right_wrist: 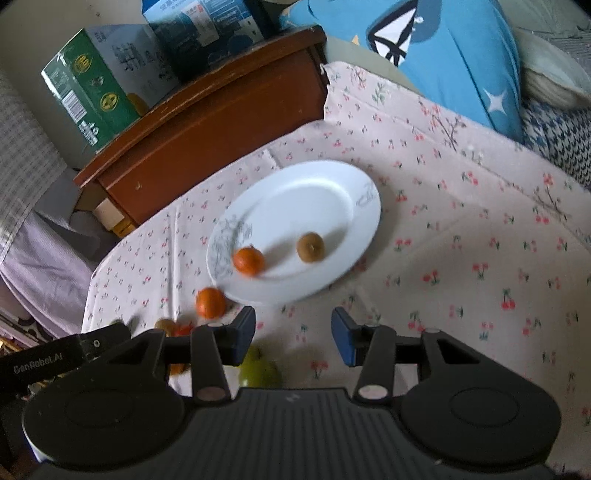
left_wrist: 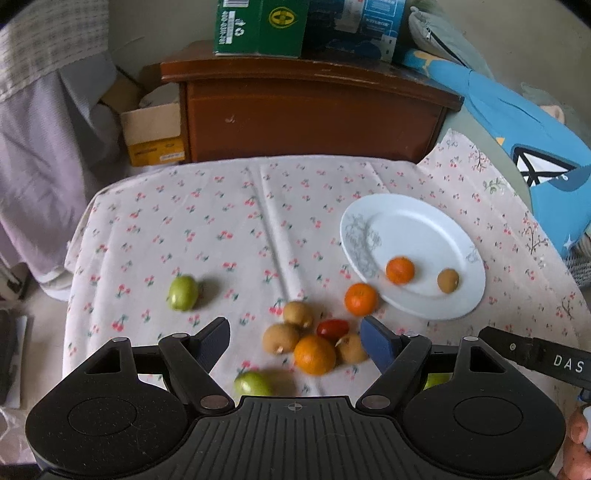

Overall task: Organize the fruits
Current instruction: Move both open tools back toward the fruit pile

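A white plate (left_wrist: 439, 229) on the cherry-print cloth holds an orange (left_wrist: 399, 270) and a brown kiwi (left_wrist: 448, 280). My left gripper (left_wrist: 295, 341) is open above a cluster: a large orange (left_wrist: 314, 354), three brown kiwis (left_wrist: 280, 338), a red tomato (left_wrist: 332, 328). Another orange (left_wrist: 361, 299) lies by the plate's rim. Green fruits lie at left (left_wrist: 183, 292) and near (left_wrist: 253, 384). My right gripper (right_wrist: 293, 338) is open and empty, just short of the plate (right_wrist: 314, 199), with a green fruit (right_wrist: 258, 371) under its left finger.
A brown wooden cabinet (left_wrist: 314, 110) stands behind the table with green and blue boxes (left_wrist: 258, 26) on top. A blue cushion (left_wrist: 535, 147) lies at the right. A cardboard box (left_wrist: 151, 133) sits on the floor at left. The right gripper's body (left_wrist: 535, 356) shows at the left view's edge.
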`<state>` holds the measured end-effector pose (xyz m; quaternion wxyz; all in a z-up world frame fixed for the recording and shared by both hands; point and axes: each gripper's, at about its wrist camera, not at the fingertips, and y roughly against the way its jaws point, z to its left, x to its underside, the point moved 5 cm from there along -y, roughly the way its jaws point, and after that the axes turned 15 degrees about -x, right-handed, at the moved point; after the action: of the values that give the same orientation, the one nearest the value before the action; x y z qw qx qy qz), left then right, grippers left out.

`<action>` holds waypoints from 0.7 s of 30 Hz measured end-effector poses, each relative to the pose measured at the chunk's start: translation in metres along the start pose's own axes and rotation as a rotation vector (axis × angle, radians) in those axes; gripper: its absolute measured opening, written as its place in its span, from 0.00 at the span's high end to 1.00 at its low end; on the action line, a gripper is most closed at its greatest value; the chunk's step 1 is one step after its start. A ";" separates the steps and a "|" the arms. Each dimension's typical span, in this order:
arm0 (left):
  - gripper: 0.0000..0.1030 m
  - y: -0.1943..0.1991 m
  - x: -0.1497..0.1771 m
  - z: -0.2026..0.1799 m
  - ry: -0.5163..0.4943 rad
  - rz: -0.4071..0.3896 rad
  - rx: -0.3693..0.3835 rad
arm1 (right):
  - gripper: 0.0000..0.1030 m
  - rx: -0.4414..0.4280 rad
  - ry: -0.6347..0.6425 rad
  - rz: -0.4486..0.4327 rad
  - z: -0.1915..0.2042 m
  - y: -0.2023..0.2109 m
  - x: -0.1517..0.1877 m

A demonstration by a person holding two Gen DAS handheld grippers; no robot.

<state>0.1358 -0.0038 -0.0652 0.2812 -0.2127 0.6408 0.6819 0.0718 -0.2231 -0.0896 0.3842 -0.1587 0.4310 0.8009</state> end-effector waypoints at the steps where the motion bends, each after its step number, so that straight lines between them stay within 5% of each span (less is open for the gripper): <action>1: 0.23 0.001 0.004 0.002 0.001 0.003 -0.004 | 0.55 0.001 0.004 0.004 0.001 0.001 0.003; 21: 0.23 0.006 0.056 0.011 -0.026 0.060 -0.020 | 0.55 -0.029 0.042 0.115 0.014 0.001 0.056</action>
<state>0.0910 0.0130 -0.0961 0.2670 -0.1874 0.6364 0.6990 0.0360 -0.1855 -0.1139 0.3262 -0.1562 0.4357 0.8242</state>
